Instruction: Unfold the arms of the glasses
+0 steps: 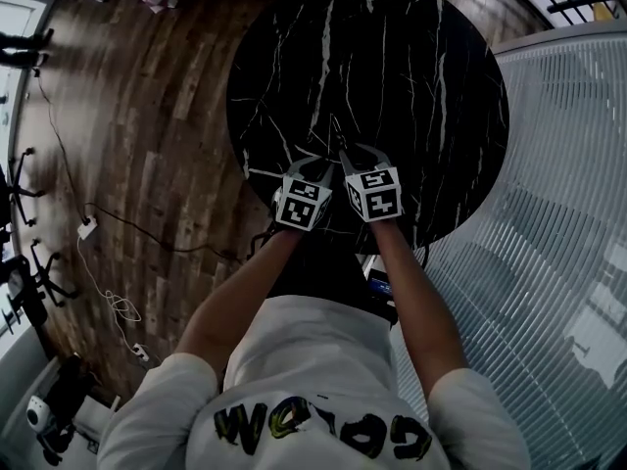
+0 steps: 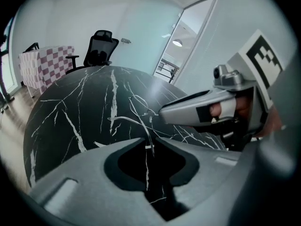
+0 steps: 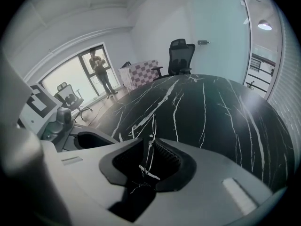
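Observation:
The glasses (image 2: 126, 122) are a thin wire frame, hard to make out against the round black marble table (image 1: 392, 57). My left gripper (image 2: 150, 146) is shut on one thin wire arm, which rises from between its jaws. My right gripper (image 3: 148, 146) is shut on another part of the wire frame. In the head view both grippers sit side by side near the table's front edge, the left gripper (image 1: 328, 160) and the right gripper (image 1: 347, 155) almost tip to tip. The glasses barely show there.
A black office chair (image 2: 99, 47) and a checkered-cloth table (image 2: 47, 65) stand beyond the far edge. A glass wall (image 1: 558, 194) runs along the right. A person (image 3: 99, 70) stands by the far window. Cables (image 1: 98, 233) lie on the wooden floor at left.

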Motion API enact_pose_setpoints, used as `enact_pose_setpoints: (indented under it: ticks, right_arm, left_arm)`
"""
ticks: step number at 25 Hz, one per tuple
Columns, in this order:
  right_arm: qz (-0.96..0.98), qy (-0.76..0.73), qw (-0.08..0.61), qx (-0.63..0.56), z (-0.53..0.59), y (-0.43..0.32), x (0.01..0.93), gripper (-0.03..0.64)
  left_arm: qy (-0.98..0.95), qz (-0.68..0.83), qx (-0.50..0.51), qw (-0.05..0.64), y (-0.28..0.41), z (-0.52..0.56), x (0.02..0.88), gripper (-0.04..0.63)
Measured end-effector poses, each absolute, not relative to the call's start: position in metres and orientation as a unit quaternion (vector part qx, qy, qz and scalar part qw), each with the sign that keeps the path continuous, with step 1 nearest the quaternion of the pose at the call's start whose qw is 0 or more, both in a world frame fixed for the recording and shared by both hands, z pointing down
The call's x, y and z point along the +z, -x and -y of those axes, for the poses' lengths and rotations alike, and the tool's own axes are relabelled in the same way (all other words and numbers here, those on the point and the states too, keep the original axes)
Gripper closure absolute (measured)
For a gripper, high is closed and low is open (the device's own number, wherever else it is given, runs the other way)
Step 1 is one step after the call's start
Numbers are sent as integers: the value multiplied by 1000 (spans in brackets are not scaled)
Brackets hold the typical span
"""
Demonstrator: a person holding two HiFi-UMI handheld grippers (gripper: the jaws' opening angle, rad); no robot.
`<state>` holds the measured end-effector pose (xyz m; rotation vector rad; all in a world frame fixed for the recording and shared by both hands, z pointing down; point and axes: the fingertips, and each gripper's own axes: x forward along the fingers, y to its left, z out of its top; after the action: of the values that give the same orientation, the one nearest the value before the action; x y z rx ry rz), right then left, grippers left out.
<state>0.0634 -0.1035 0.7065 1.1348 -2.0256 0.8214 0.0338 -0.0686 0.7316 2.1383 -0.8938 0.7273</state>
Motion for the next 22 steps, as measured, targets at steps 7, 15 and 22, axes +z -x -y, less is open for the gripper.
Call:
enact_pose_setpoints:
  ticks: [7, 15, 22]
  right_arm:
    - [772, -428, 341, 324, 99, -63, 717, 540]
    - [770, -428, 341, 327, 98, -63, 722, 574]
    - [767, -434, 344, 324, 99, -66, 722, 601]
  left_arm:
    - [-824, 348, 274, 352, -36, 72, 733, 565]
    - [-821, 357, 266, 359, -37, 74, 734, 575]
    - [-819, 355, 273, 359, -31, 70, 733, 577]
